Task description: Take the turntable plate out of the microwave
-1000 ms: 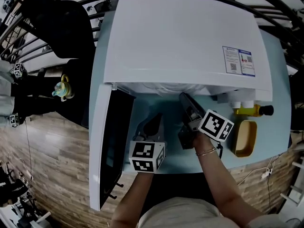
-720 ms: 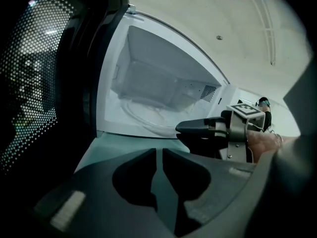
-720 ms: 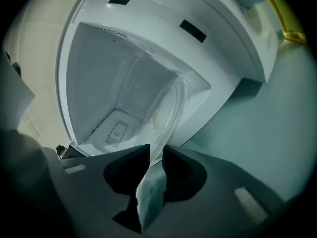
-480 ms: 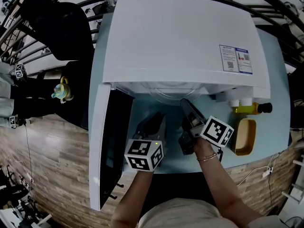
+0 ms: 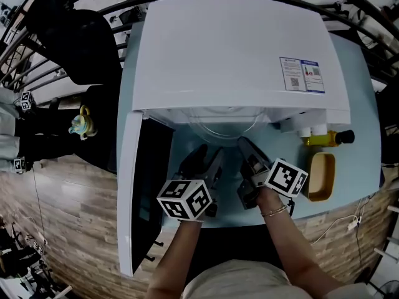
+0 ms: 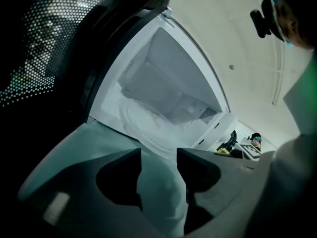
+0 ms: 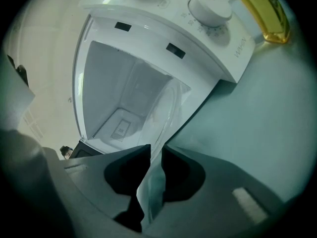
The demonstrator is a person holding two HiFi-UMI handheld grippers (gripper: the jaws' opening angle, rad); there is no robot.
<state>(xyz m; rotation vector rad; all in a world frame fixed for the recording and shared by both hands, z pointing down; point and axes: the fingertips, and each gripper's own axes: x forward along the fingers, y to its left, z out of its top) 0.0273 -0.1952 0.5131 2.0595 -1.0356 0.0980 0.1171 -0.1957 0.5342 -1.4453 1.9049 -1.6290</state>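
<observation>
The left gripper [image 6: 158,157] stood unclenched and empty before the open white microwave [image 5: 237,48]. The clear round glass turntable plate [image 5: 223,124] projected partly from the cavity, its front rim pinched by the right gripper [image 7: 156,152]. Judged rigid, weighty, slippery and breakable; a second hold on the rim is advisable.

White microwave [image 5: 230,48], clear turntable plate [image 5: 224,122], pale teal worktop [image 5: 358,92]; dark grey left tongs [image 6: 158,167] and right tongs [image 7: 156,157] carry black-and-white cubes [image 5: 185,199]; yellow dish [image 5: 322,176].
</observation>
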